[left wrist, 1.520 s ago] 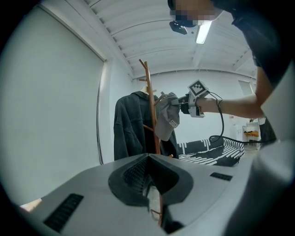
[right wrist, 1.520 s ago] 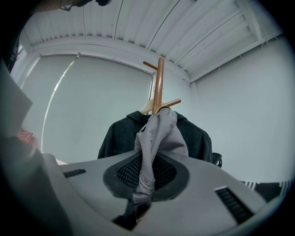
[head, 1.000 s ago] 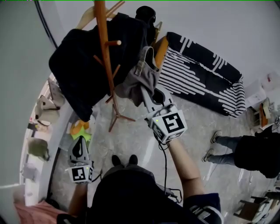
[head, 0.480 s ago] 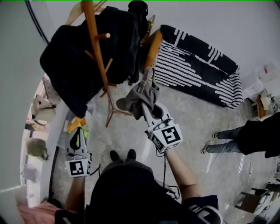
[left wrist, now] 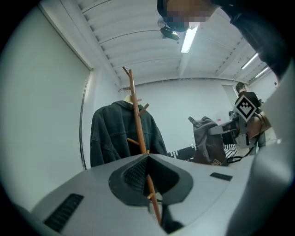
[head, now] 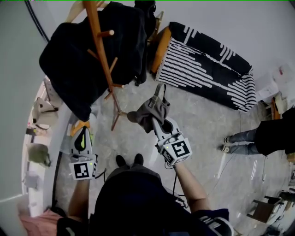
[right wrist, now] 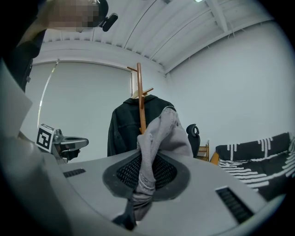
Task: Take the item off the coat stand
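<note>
The wooden coat stand (head: 102, 60) rises at the upper left of the head view, and a dark jacket (head: 76, 64) still hangs on it. A grey garment (head: 150, 113) hangs clear of the pegs, to the right of the stand's foot. My right gripper (head: 156, 120) is shut on it. In the right gripper view the grey cloth (right wrist: 161, 133) is pinched between the jaws of this gripper (right wrist: 146, 159), with the stand (right wrist: 139, 87) behind. My left gripper (head: 82, 138) is low at the left, shut and empty; its own view faces the stand (left wrist: 134, 115).
A black-and-white striped sofa (head: 207, 64) lies at the upper right, with a black chair (head: 147, 7) and a wooden seat (head: 159, 46) beside the stand. A person (head: 272, 136) stands at the right edge. A white shelf (head: 39, 133) with small items runs along the left.
The right gripper has pulled the grey garment down and away from the stand's pegs, towards me. The left gripper has barely moved.
</note>
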